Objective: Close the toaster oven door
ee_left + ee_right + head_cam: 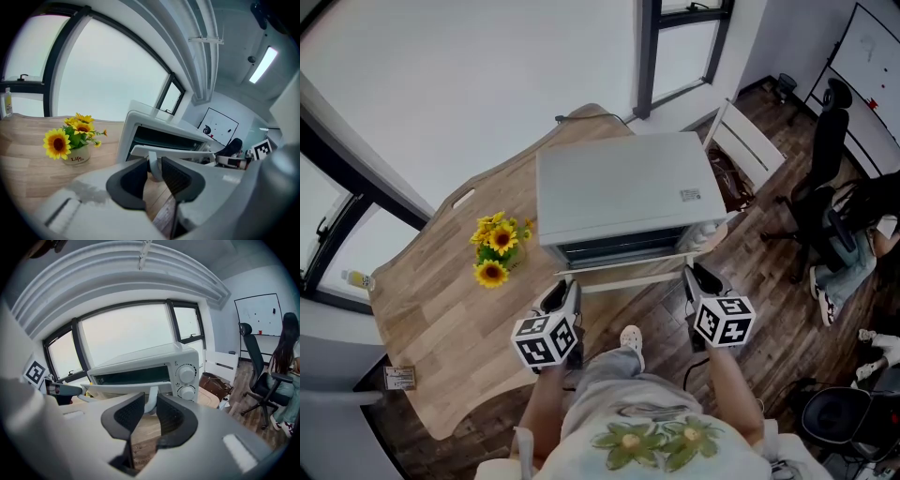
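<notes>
at the near edge of the wooden surface [441,319], just in front of the person's body, both tongs reach toward the front of the toaster oven [623,187]. the left tongs [565,289] are narrowed onto a white upright piece of the door handle [154,173], which stands between the ribbed black pads in the left gripper view. the right tongs [694,275] hold the same handle near its other end, the pads closed on its white post [150,406]. the marker cubes on both sit low, close to the person's shirt.

just beyond the tongs, the door [628,267] is partly open. it leans out from the top, and a dark slot of the oven's inside shows behind it. the toaster oven is white and sits on the surface toward its right end, with a round knob [186,374] on its right front panel and a second one just below.

to the left of the oven, apart from it, sunflowers [495,248] stand in a small white pot [77,154].

farther off, large windows [126,331] run behind the surface. to the right, on the dark wood floor, are a brown bag [213,385], a black office chair [825,159], a seated person [286,362] and a whiteboard [258,315] on the wall.
</notes>
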Demonstrator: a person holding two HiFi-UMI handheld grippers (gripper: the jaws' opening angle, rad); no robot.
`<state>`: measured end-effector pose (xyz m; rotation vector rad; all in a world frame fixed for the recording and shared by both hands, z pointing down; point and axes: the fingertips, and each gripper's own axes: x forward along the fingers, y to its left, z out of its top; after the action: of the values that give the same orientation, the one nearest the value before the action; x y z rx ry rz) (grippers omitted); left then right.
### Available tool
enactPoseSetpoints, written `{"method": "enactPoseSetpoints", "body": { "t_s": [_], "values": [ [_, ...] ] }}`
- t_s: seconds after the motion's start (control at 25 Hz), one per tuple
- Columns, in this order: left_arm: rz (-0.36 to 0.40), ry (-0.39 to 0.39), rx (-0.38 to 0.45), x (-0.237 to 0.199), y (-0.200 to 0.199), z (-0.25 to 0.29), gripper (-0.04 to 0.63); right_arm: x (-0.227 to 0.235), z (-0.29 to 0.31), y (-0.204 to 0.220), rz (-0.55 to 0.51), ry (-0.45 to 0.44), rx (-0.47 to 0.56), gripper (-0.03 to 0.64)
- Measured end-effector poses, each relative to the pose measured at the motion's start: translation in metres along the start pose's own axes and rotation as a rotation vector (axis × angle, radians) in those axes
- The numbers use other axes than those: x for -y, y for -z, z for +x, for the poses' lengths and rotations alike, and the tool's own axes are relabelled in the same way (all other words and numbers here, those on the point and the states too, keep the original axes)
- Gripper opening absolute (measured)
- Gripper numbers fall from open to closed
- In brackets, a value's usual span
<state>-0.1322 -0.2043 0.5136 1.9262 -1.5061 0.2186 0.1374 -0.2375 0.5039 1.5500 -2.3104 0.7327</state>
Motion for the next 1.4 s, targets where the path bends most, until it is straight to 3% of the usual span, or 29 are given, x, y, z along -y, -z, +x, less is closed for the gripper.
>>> {"method": "enactPoseSetpoints", "body": {
  "t_s": [1.04, 1.4],
  "values": [
    [-0.033, -0.011, 0.075, -0.005, -0.048, 0.026, 0.109, 0.005, 0.033, -0.045, 0.031, -0.03, 0.04, 0.084],
    [0.012, -0.027, 0.12, -0.005, -0.055, 0.029, 0.107, 0.004, 0.038, -0.05, 0.025, -0.05, 0.051, 0.086]
  ]
}}
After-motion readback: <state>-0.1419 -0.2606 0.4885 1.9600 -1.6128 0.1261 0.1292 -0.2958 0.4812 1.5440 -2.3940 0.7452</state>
